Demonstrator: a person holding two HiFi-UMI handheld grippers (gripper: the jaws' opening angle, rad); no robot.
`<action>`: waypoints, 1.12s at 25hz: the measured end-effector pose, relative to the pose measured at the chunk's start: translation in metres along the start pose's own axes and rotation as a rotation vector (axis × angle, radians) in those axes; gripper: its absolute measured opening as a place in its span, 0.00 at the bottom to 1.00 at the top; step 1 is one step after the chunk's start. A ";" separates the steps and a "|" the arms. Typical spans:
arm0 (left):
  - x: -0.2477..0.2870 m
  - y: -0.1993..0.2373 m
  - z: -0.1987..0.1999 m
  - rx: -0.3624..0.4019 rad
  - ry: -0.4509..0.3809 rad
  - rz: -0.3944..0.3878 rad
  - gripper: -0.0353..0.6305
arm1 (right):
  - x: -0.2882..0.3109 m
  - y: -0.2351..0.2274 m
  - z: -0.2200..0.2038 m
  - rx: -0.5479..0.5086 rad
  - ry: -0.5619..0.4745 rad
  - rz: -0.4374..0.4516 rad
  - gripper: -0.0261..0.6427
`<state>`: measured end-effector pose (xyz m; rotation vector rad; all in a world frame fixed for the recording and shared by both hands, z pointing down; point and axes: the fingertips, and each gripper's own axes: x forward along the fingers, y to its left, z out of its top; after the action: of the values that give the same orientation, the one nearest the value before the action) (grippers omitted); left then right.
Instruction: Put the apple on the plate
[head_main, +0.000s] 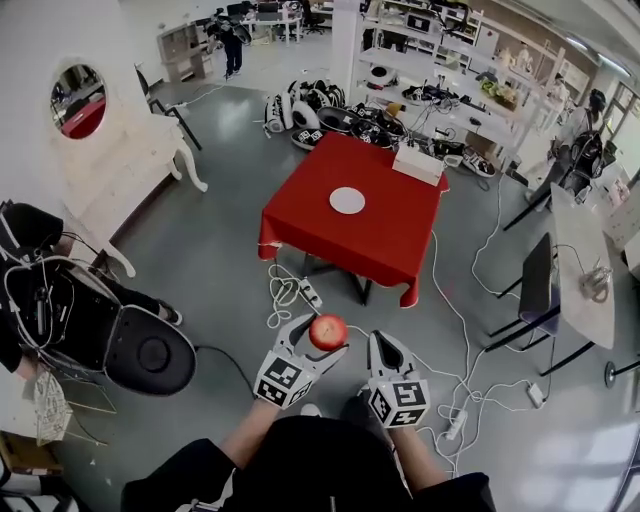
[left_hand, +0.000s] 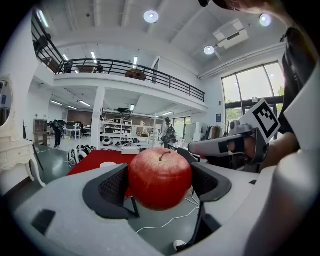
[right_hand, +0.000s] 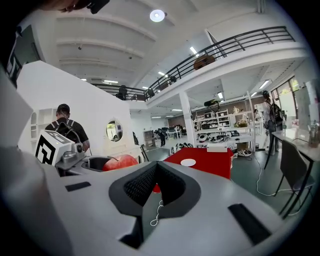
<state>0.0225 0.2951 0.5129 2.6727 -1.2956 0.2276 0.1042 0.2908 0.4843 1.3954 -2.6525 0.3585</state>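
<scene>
**Apple gripped, long carry ahead: drop and roll-off are the risks**

Left claw (left_hand: 160, 186) is clamped on the apple (left_hand: 160, 177). Its jaws are spread about as wide as they go, pads (left_hand: 114, 187) on the 2 flanks, stem up. Right claw (right_hand: 156, 172) is closed with nothing in it, just beside the left one. The plate (head_main: 347, 200) sits near the middle of the red surface (head_main: 395, 245). It is well apart from the apple, which is in the air over the floor (head_main: 220, 250).

Risks as I read them:
1. Slip. Round, smooth fruit, held on only 2 small contact patches near full spread. A jolt or a roll of the hand on the way over could squeeze it out forward.
2. Trip. Cables (head_main: 283, 295) and a power strip (head_main: 310, 293) lie on the floor between the person and the surface. A snag there means a jolt, see 1.
3. Roll-off. The plate looks small and shallow. Opening the jaws above it or off-centre could let the apple roll onto the surface, maybe off the edge.
4. Bump. The right claw this close could knock the apple during the reach.
5. The white box (head_main: 418, 163) at the far corner is apart from the plate, so low concern.
</scene>
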 end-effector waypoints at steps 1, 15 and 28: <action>0.000 0.001 -0.001 -0.003 0.001 -0.001 0.64 | 0.001 0.000 0.000 0.001 -0.002 -0.002 0.05; -0.007 0.012 -0.005 -0.012 0.004 0.007 0.64 | 0.008 0.008 -0.003 0.031 -0.022 0.004 0.06; -0.007 0.021 -0.003 -0.007 0.006 -0.010 0.64 | 0.014 0.011 -0.012 0.055 0.012 -0.022 0.06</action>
<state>0.0013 0.2882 0.5160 2.6699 -1.2779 0.2293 0.0868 0.2889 0.4970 1.4318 -2.6350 0.4400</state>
